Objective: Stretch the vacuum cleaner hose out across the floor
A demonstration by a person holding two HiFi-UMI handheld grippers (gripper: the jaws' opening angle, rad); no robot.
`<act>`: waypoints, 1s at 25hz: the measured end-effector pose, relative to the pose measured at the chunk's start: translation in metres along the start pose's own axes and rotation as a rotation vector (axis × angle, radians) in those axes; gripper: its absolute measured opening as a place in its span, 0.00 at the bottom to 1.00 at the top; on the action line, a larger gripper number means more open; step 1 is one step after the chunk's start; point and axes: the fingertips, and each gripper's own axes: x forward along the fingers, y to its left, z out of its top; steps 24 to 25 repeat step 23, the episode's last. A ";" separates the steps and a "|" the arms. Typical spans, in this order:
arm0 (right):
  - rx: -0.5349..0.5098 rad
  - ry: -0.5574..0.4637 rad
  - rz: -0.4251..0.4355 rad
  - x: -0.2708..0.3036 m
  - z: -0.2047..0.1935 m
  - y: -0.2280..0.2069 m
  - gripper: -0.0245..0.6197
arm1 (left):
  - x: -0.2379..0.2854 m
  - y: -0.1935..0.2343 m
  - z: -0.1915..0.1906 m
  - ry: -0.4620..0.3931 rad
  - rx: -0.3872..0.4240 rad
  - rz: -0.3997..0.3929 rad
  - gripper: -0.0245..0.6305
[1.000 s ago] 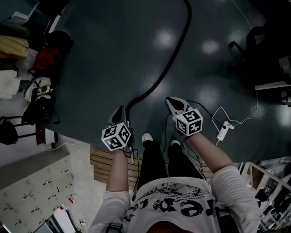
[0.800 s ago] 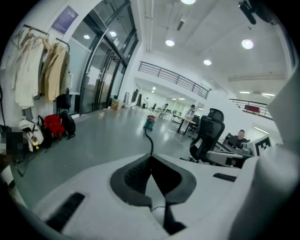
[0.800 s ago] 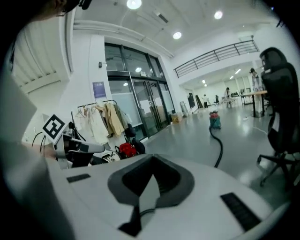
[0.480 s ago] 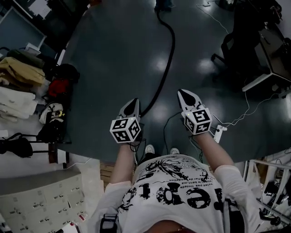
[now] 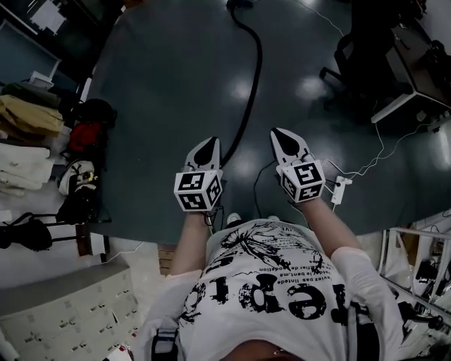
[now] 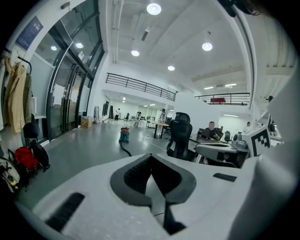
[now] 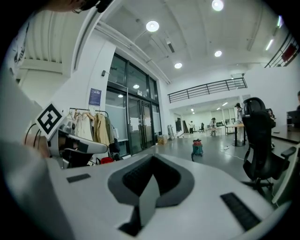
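Note:
The black vacuum hose (image 5: 251,84) lies on the dark floor. It runs from the vacuum cleaner (image 5: 239,4) at the top edge down toward me in a gentle curve, and its near end passes out of sight between my grippers. My left gripper (image 5: 208,144) and right gripper (image 5: 277,132) are held up side by side above the floor, either side of the hose line, both shut with nothing in them. In the left gripper view the shut left gripper (image 6: 151,157) points at the distant vacuum cleaner (image 6: 124,135) and hose (image 6: 125,149). The right gripper view shows the right gripper (image 7: 152,160) and the vacuum cleaner (image 7: 197,147).
An office chair (image 5: 350,49) and a desk (image 5: 416,92) stand at the right. A white cable with a power adapter (image 5: 338,190) lies by my right hand. Clothes and bags (image 5: 77,134) line the left side. A drawer cabinet (image 5: 63,310) stands at the lower left.
Both grippers have risen from low near the hose's near end, still shut and empty. The head view has swung forward, and the vacuum cleaner now shows at the top.

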 end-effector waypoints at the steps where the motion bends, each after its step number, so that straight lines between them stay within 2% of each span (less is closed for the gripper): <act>1: -0.001 0.000 0.002 0.002 0.000 0.003 0.05 | 0.000 0.001 -0.001 0.004 0.004 -0.001 0.04; 25: -0.024 0.031 0.017 0.039 -0.004 0.049 0.05 | -0.021 0.059 -0.004 0.021 -0.026 -0.018 0.04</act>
